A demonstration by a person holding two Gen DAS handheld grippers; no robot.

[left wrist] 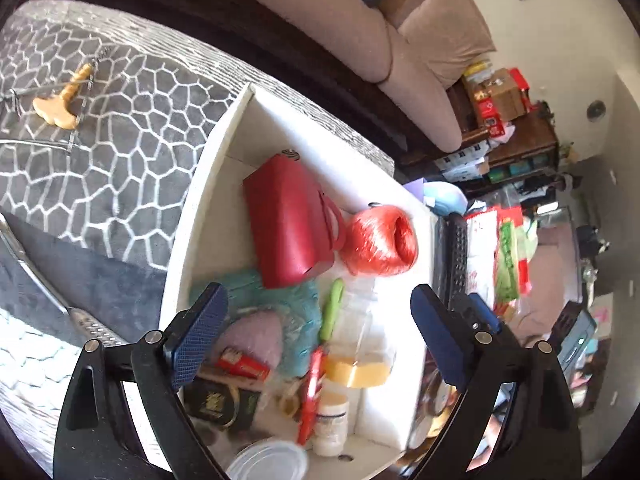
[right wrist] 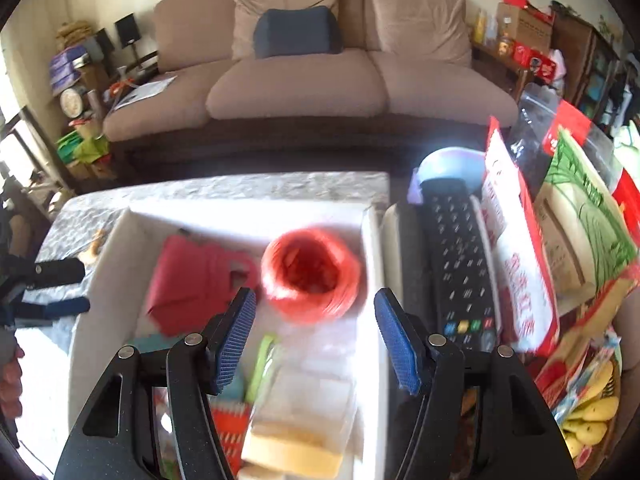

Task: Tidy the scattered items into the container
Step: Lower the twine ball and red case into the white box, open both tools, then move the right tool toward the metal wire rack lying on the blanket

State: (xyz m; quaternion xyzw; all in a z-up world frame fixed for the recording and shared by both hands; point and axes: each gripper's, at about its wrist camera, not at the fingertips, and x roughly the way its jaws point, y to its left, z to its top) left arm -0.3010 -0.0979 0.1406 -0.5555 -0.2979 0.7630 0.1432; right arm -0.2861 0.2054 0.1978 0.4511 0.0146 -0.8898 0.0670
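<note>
Most of the clutter looks to be in already: from the left wrist view the white box (left wrist: pixel 208 184) on the patterned surface (left wrist: pixel 120 128) holds a red pouch (left wrist: pixel 288 224), a red ball of twine (left wrist: pixel 382 242) touching it, a teal cloth (left wrist: pixel 296 312), a green stick (left wrist: pixel 334 308), a clear bag with a yellow sponge (left wrist: pixel 356 368), a small white bottle (left wrist: pixel 330 420) and a clear lid (left wrist: pixel 272 462) near the bottom edge. The left hand-held gripper (left wrist: pixel 320 340) hangs over that pile, jaws spread wide and holding nothing. Well apart on the surface, a tan T-shaped tool (left wrist: pixel 60 104) lies in a clear sleeve, and a metal grater (left wrist: pixel 96 328) lies just beside the box's outer wall; by my read those two are what is left. Over to the right wrist view, blurred: the right hand-held gripper (right wrist: pixel 316 344) is also released and empty, poised above the box (right wrist: pixel 372 264) with the twine (right wrist: pixel 310 276) straight ahead between its pads and the pouch (right wrist: pixel 188 288) to one side. Just outside the box wall a black remote (right wrist: pixel 460 264) leans among packets (right wrist: pixel 516 264); whether those count as scattered items I cannot tell. The left hand-held gripper (right wrist: pixel 52 284) shows at the edge of this view, near the tan tool (right wrist: pixel 94 246). I would call the job nearly done, with a couple of strays to fetch.
</note>
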